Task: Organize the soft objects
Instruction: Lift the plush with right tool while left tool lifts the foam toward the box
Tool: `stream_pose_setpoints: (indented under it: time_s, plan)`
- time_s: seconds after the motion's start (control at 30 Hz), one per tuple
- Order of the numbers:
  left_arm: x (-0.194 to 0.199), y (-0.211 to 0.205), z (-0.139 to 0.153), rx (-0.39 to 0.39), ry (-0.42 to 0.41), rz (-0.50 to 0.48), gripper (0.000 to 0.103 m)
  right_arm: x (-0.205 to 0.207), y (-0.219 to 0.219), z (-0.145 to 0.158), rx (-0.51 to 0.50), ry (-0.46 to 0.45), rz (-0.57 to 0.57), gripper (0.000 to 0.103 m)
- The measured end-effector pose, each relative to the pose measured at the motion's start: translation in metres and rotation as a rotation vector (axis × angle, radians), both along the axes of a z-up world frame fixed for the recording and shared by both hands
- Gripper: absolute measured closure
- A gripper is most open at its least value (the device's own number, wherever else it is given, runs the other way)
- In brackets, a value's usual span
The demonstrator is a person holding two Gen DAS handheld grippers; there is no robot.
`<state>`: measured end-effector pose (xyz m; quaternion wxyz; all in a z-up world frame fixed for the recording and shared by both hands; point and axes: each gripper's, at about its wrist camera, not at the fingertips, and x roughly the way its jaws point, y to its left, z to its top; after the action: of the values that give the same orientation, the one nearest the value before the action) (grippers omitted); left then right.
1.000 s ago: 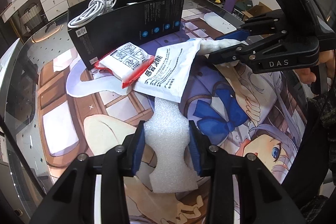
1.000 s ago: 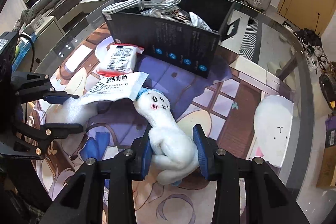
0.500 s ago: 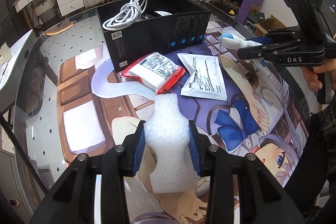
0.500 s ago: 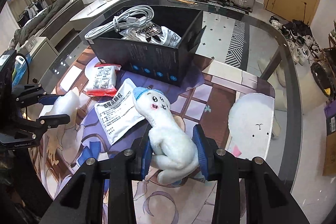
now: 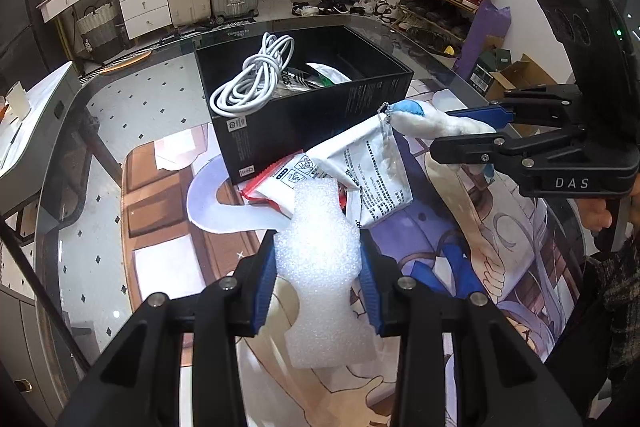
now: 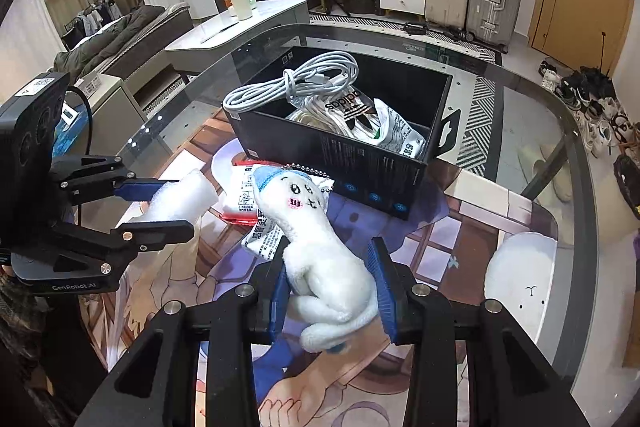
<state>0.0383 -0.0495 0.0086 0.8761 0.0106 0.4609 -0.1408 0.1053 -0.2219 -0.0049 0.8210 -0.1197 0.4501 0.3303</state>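
A white foam piece [image 5: 320, 259] is pinched at its narrow waist between the blue pads of my left gripper [image 5: 320, 279], above the printed mat. My right gripper [image 6: 332, 287] is shut on a white plush toy [image 6: 316, 243] with a blue cap and a bead chain, held off the table. In the left wrist view the right gripper [image 5: 472, 131] carries the plush [image 5: 432, 123] just right of the black box [image 5: 312, 115]. Seen from the right wrist, the left gripper [image 6: 176, 203] holds the foam [image 6: 184, 199] left of the box [image 6: 352, 167]. A white sachet [image 5: 372, 171] and a red-edged packet [image 5: 276, 183] sit in front of the box.
The box holds a coiled white cable [image 5: 252, 83] and a crinkly adidas bag [image 6: 352, 111]. A white bunny-faced pad [image 6: 520, 279] lies at the right of the glass table, whose curved rim [image 6: 576, 155] runs behind it. Suitcases and a shoe rack stand beyond.
Both grippers have risen with the foam and the plush still in them. The plush now hangs closer to the box, and the white sachet has shifted beneath it.
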Motion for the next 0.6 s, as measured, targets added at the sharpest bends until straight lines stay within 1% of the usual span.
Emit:
stream_pose_setpoints:
  time_s: [0.2, 0.6]
  plan:
    - [0.005, 0.000, 0.005, -0.005, -0.018, 0.012, 0.067, -0.001, -0.009, 0.013, 0.037, -0.021, -0.026, 0.066]
    - [0.017, -0.006, 0.017, -0.016, -0.047, 0.018, 0.067, -0.006, -0.014, 0.045, 0.113, -0.061, -0.021, 0.066]
